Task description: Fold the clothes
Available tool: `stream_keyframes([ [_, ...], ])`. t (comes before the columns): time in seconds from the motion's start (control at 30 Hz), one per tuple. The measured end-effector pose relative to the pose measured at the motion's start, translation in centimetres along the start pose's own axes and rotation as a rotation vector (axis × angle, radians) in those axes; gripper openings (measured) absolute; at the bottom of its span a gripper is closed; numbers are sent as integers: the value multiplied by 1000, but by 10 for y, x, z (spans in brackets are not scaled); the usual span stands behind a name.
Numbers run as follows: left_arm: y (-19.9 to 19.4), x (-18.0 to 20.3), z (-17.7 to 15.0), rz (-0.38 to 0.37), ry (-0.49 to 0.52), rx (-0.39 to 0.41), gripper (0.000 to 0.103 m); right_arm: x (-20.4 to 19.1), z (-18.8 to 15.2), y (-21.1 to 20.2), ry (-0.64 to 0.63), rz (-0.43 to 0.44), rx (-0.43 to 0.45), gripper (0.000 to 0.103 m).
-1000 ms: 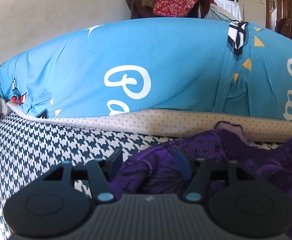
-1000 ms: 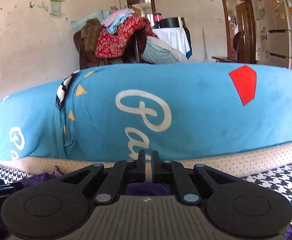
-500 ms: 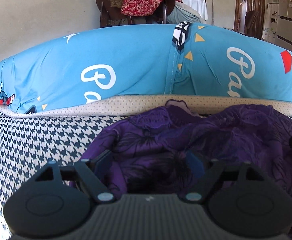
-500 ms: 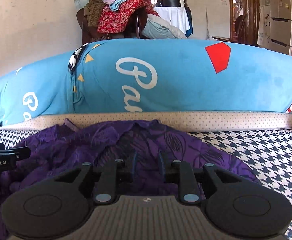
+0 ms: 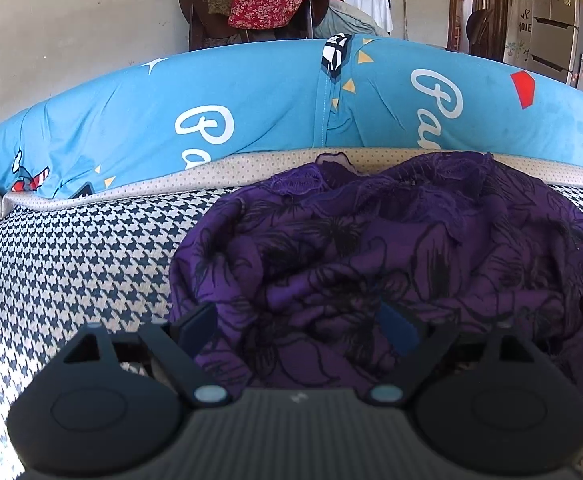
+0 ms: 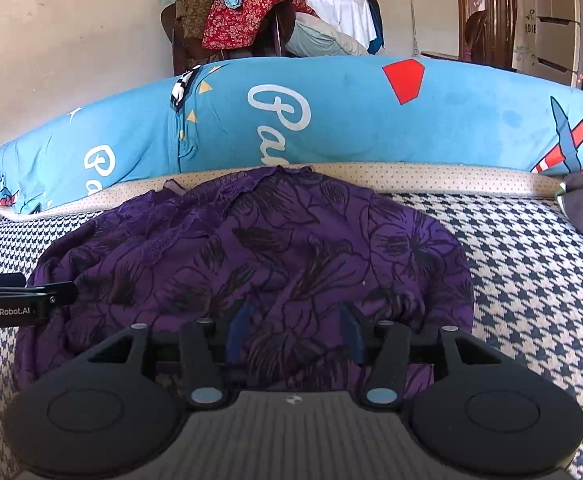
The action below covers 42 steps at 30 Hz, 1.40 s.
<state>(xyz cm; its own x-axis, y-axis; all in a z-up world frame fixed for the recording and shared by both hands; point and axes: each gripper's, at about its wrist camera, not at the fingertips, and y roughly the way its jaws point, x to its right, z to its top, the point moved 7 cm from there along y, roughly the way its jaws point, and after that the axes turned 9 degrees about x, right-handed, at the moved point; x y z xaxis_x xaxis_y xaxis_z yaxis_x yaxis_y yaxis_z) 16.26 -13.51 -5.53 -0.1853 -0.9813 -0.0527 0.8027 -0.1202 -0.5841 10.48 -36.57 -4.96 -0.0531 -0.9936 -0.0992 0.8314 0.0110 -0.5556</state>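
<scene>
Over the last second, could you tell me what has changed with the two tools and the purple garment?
Both tools drew back and up from the purple garment. The right tool, shut on it a second ago, has opened and let go; the left tool stayed open. The garment still lies crumpled on the houndstooth cover, before the blue bolster.

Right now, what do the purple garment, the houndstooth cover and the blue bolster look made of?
Purple garment: thin, soft woven fabric, matte, with black floral print and a lace-like edge; it bunches into fine folds. Houndstooth cover: thicker woven cloth, matte, navy and cream check lying flat. Blue bolster: smooth printed cotton-like casing with a stitched seam, stuffed; the filling is unseen.
</scene>
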Motion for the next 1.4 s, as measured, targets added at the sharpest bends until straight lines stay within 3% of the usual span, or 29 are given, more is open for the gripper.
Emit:
stream_keyframes([
  [0.43, -27, -7, -34, 3, -24, -37, 90, -63, -79, -28, -136, 231, -155, 67],
  [0.6, -28, -9, -41, 25, -25, -43, 98, -88, -98, -24, -250, 259, -170, 69],
  [0.73, -29, -10, -47, 22, -30, -48, 98, -94, -110, -16, -355, 176, -155, 68],
  [0.77, -29, -10, -49, 23, -32, -50, 99, -93, -109, -17, -354, 173, -146, 63],
  [0.9, -28, -13, -59, 28, -65, -67, 99, -84, -103, -19, -322, 162, -127, 29],
  [0.97, -29, -14, -66, 36, -75, -75, 99, -78, -97, -23, -310, 147, -105, 3],
  [1.07, -31, -15, -77, 49, -90, -86, 100, -57, -81, -32, -290, 58, -35, 2],
  [1.4, -31, -17, -116, 96, -129, -128, 103, 63, -20, -82, -7, -287, 190, 2],
])
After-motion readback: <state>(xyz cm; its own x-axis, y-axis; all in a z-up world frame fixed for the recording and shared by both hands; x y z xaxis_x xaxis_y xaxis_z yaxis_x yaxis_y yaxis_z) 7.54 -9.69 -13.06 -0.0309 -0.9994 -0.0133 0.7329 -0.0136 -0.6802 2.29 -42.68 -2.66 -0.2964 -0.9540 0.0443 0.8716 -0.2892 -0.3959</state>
